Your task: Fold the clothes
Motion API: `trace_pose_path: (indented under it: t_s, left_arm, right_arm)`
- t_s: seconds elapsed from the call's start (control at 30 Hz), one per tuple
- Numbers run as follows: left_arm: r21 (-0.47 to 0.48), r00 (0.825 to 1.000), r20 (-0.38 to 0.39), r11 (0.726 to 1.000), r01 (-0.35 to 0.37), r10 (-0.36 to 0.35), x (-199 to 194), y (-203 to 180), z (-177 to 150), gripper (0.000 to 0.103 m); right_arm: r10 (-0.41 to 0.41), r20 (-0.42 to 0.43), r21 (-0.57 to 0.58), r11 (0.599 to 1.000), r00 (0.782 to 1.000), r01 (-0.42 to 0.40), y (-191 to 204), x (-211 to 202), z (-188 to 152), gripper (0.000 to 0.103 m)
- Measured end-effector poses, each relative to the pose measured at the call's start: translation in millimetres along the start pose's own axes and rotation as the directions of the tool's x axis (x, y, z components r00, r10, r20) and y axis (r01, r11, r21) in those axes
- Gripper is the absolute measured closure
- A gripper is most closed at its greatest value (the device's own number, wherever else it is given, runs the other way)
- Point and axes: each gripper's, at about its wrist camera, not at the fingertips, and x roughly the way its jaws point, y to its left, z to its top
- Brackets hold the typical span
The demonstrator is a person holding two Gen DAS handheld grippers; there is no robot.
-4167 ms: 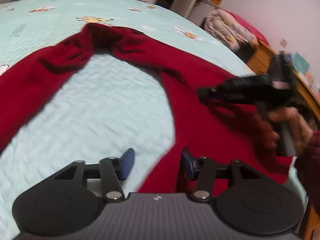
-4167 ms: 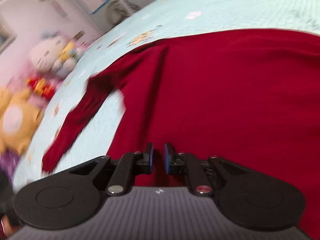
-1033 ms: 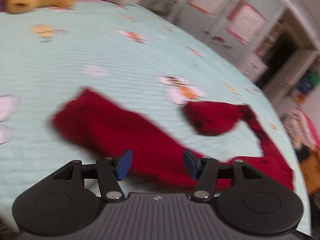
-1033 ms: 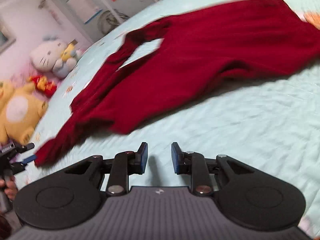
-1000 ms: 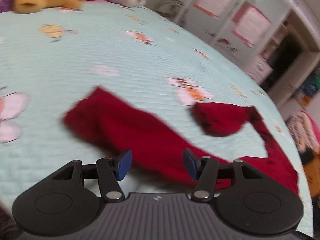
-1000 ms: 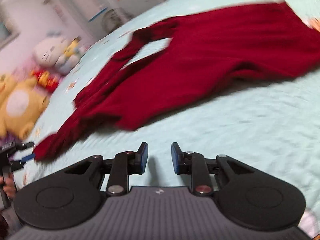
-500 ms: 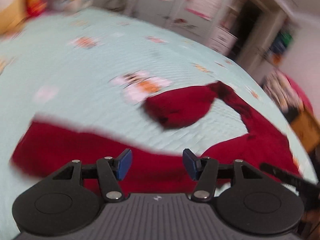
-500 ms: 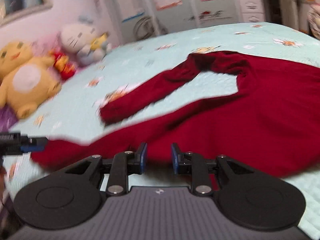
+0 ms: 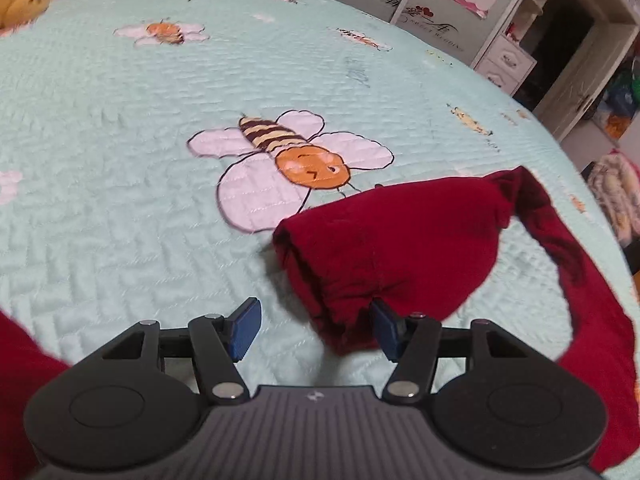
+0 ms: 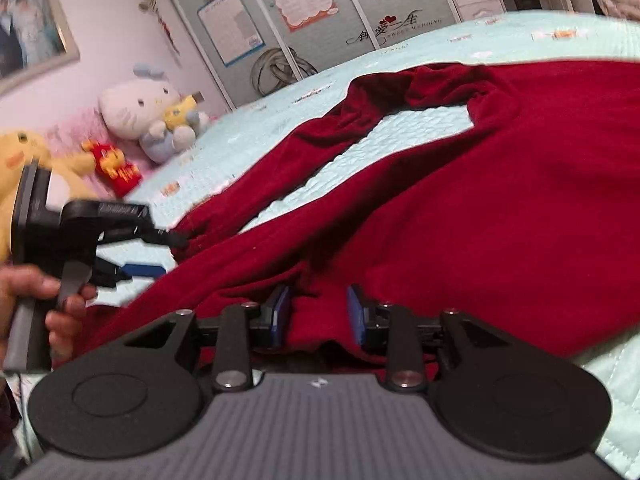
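Red sweater spread on the bed, both grippers close to its cloth

The red sweater (image 10: 500,200) lay unfolded on the mint bee-print bedspread (image 9: 120,160), its body at the right and one sleeve (image 9: 392,240) reaching to the far left, the cuff end just before the left gripper (image 9: 316,330), whose jaws stood wide apart and empty. The right gripper (image 10: 318,312) had its jaws apart too, with a bunched hem edge between them, not yet pinched. The knit looked soft, light and limp, so it would probably sag and stretch; taking it at the cuff and the hem corner seemed the safest hold.
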Motion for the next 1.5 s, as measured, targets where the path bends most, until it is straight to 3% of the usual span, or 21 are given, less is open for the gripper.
trace_pose_path:
  t_s: [0.13, 0.27, 0.37, 0.4, 0.43, 0.5, 0.6, 0.73, 0.87, 1.03, 1.13, 1.2, 1.23, 1.3, 1.4, 1.5]
  left_arm:
    - [0.040, 0.999, 0.015, 0.998, -0.042, 0.042, 11.1, -17.6, -1.2, 0.025]
    - [-0.048, 0.996, 0.056, 0.997, 0.065, -0.062, 8.7, -3.8, -0.8, 0.027]
    - [-0.101, 0.992, 0.062, 0.988, 0.117, -0.111, 11.6, 8.8, 4.4, 0.039]
    - [-0.096, 0.992, 0.058, 0.989, 0.115, -0.110, 13.3, 9.6, 6.7, 0.050]
    - [-0.078, 0.992, 0.057, 0.990, 0.116, -0.111, 14.4, 8.5, 8.6, 0.069]
    - [-0.067, 0.987, 0.038, 0.985, 0.157, -0.154, 17.2, 6.0, 13.6, 0.090]
    - [-0.056, 0.983, 0.073, 0.983, 0.175, -0.171, 10.1, 3.0, 27.8, 0.091]
    - [-0.036, 0.957, 0.221, 0.979, 0.198, -0.186, -21.2, -0.3, 65.6, 0.092]
    - [0.060, 0.921, 0.355, 0.987, 0.149, -0.161, -47.4, -17.2, 122.0, 0.092]
    - [0.233, 0.885, 0.450, 0.972, 0.012, -0.118, -58.2, -72.8, 186.9, 0.092]
    - [0.316, 0.877, 0.467, 0.948, -0.045, -0.114, -53.4, -108.9, 218.5, 0.092]
    - [0.351, 0.874, 0.476, 0.933, -0.081, -0.102, -45.6, -127.4, 235.1, 0.092]
    - [0.355, 0.873, 0.480, 0.930, -0.099, -0.090, -38.9, -133.1, 240.6, 0.092]
    - [0.364, 0.871, 0.487, 0.922, -0.134, -0.065, -25.5, -144.4, 251.5, 0.092]
    - [0.376, 0.866, 0.500, 0.908, -0.187, -0.029, -5.4, -161.3, 267.9, 0.092]
    - [0.382, 0.857, 0.515, 0.891, -0.247, 0.017, 14.1, -174.2, 284.9, 0.091]
  right_arm:
    - [-0.093, 0.004, -0.154, 0.984, 0.996, 0.093, 25.0, 4.1, -5.6, 0.065]
    - [-0.051, 0.006, -0.097, 0.994, 0.999, 0.051, 12.0, 4.2, -3.6, 0.064]
    - [0.004, 0.010, -0.019, 1.000, 1.000, -0.004, -0.8, 1.4, -3.2, 0.063]
    - [0.020, 0.013, 0.006, 1.000, 1.000, -0.020, -4.2, 0.5, -3.5, 0.063]
    - [0.027, 0.015, 0.018, 0.999, 1.000, -0.027, -5.4, 0.1, -3.8, 0.063]
    - [0.032, 0.016, 0.026, 0.999, 0.999, -0.033, -5.7, -0.2, -4.3, 0.063]
    - [0.036, 0.018, 0.029, 0.999, 0.999, -0.036, -5.9, -0.4, -5.0, 0.063]
    - [0.054, 0.021, 0.055, 0.997, 0.998, -0.055, -11.0, 0.4, -4.2, 0.063]
    - [0.073, 0.023, 0.080, 0.994, 0.997, -0.074, -16.1, 0.2, -3.9, 0.063]
    - [0.091, 0.017, 0.112, 0.989, 0.996, -0.092, -20.5, 0.3, -0.9, 0.063]
    - [0.104, -0.020, 0.116, 0.988, 0.994, -0.101, -18.4, -1.9, 8.5, 0.063]
    - [0.176, -0.028, 0.184, 0.968, 0.984, -0.168, -26.0, -8.9, 24.1, 0.062]
    - [0.221, 0.007, 0.218, 0.951, 0.975, -0.217, -33.6, -16.0, 36.1, 0.063]
    - [0.208, 0.133, 0.235, 0.943, 0.969, -0.235, -53.1, -30.7, 67.9, 0.063]
    - [0.124, 0.311, 0.376, 0.895, 0.942, -0.242, -111.6, -24.6, 125.0, 0.063]
    - [-0.034, 0.392, 0.568, 0.795, 0.919, -0.213, -177.3, 17.4, 170.1, 0.062]
